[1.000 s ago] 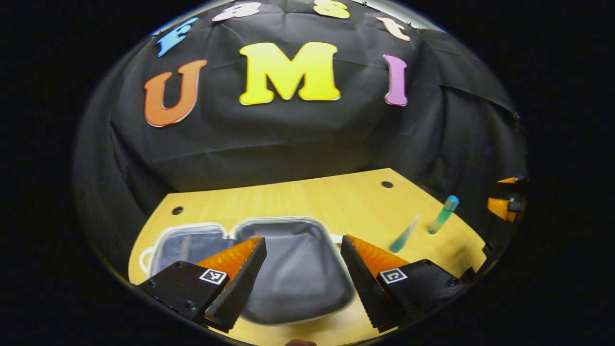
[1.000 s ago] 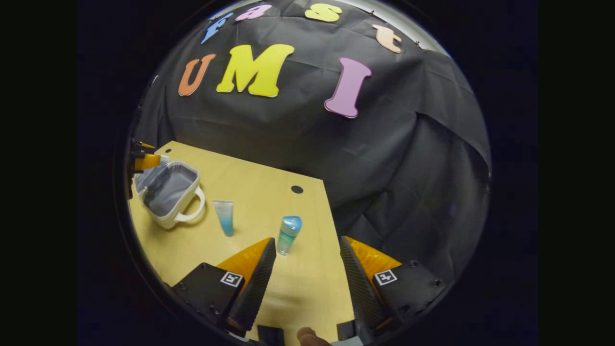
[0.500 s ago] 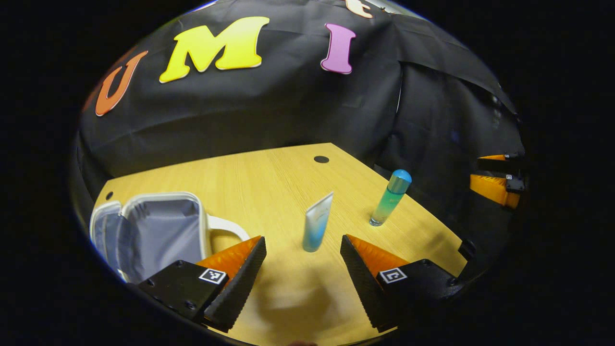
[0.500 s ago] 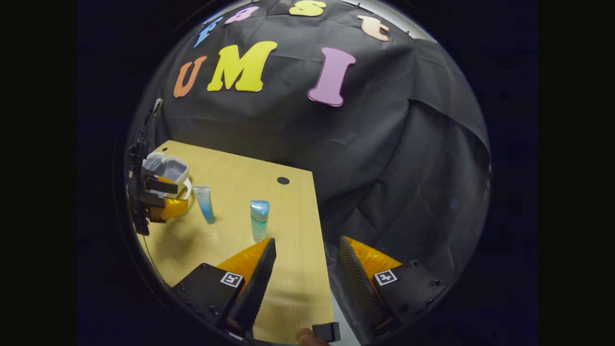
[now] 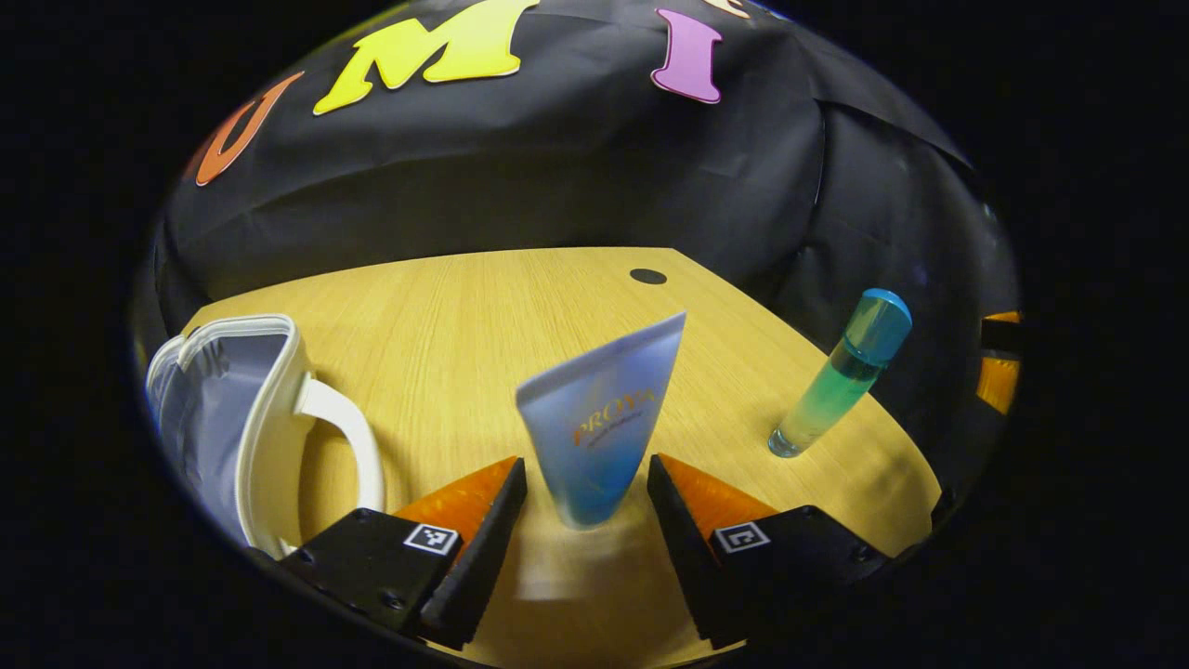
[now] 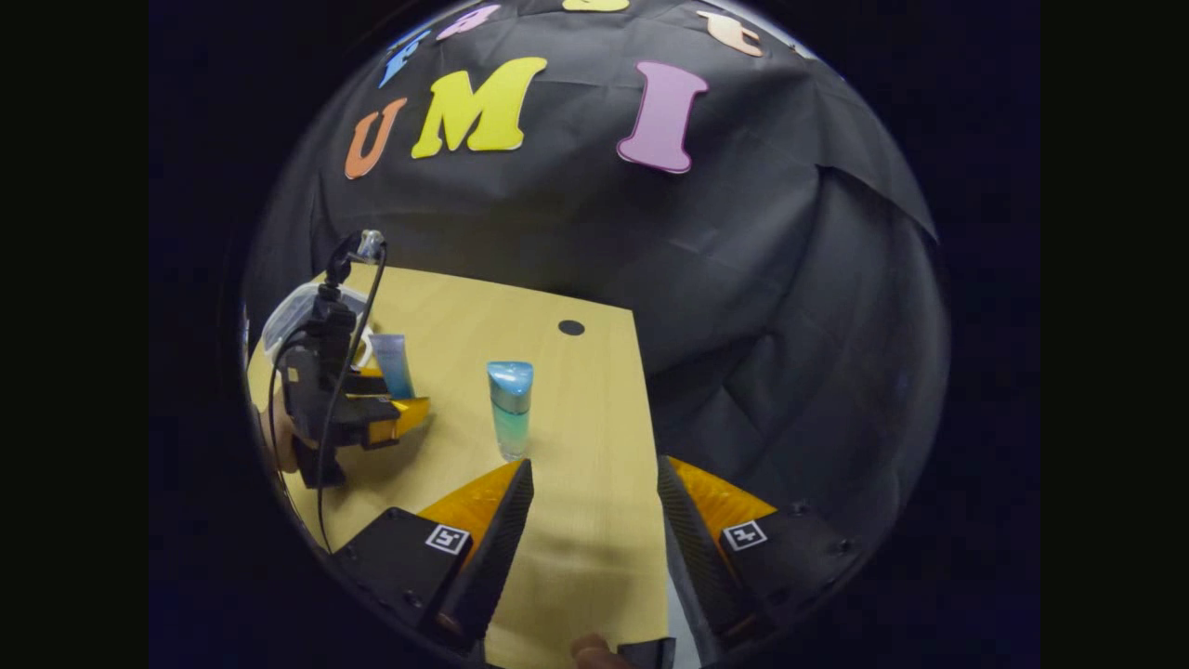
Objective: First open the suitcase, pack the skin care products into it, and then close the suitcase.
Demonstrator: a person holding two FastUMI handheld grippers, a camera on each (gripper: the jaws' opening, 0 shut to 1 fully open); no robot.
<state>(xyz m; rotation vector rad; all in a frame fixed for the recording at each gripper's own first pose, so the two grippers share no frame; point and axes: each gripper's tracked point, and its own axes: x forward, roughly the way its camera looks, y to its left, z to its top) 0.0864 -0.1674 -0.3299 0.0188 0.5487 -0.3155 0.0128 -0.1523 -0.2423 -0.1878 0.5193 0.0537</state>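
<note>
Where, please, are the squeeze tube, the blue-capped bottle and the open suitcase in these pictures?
squeeze tube (image 5: 599,418), left gripper view, middle of its front face.
blue-capped bottle (image 5: 831,395), left gripper view, on its clear green body.
suitcase (image 5: 269,400), left gripper view, on its white rim beside the handle.

Suitcase (image 5: 251,409): small, white-shelled, grey-lined, lid open, white handle toward table centre; sits at 9 o'clock in the left gripper view. Tube (image 5: 599,418): frosted, fading to blue at the cap end, standing on its cap, flat crimp up, dead centre, 3 o'clock of the suitcase. Bottle (image 5: 841,386): slim, clear green-to-blue with blue cap, upright, at 3 o'clock of the tube, well apart.
</note>
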